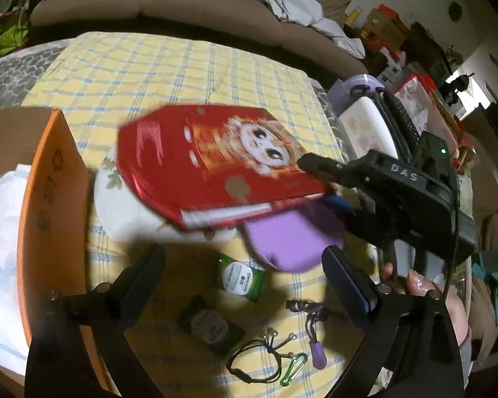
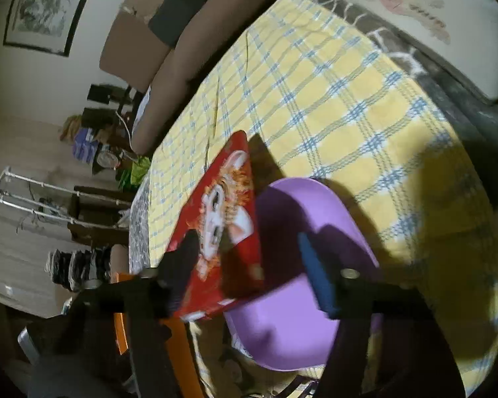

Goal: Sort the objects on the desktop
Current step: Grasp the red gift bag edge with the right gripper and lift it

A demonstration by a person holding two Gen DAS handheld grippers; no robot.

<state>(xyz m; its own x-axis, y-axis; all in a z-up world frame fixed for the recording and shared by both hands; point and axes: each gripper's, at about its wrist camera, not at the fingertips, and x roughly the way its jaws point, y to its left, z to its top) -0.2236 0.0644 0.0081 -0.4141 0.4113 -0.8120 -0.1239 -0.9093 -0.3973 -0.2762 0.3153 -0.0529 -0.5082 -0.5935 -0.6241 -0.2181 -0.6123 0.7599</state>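
A red box with a cat picture (image 1: 212,165) hangs tilted above the yellow checked tablecloth (image 1: 169,73). My right gripper (image 1: 318,179) comes in from the right and is shut on the box's near right corner; in the right wrist view the box (image 2: 222,219) sits between its fingers. A purple case (image 1: 288,242) lies under the box, also seen in the right wrist view (image 2: 282,265). My left gripper (image 1: 245,275) is open and empty, low over small items.
An orange cardboard box (image 1: 49,205) stands at the left. A green packet (image 1: 242,277), a dark packet (image 1: 209,328), a black cord bracelet (image 1: 258,361), a green carabiner (image 1: 293,369) and a purple charm (image 1: 317,348) lie near me. A sofa (image 1: 182,10) lies beyond the table.
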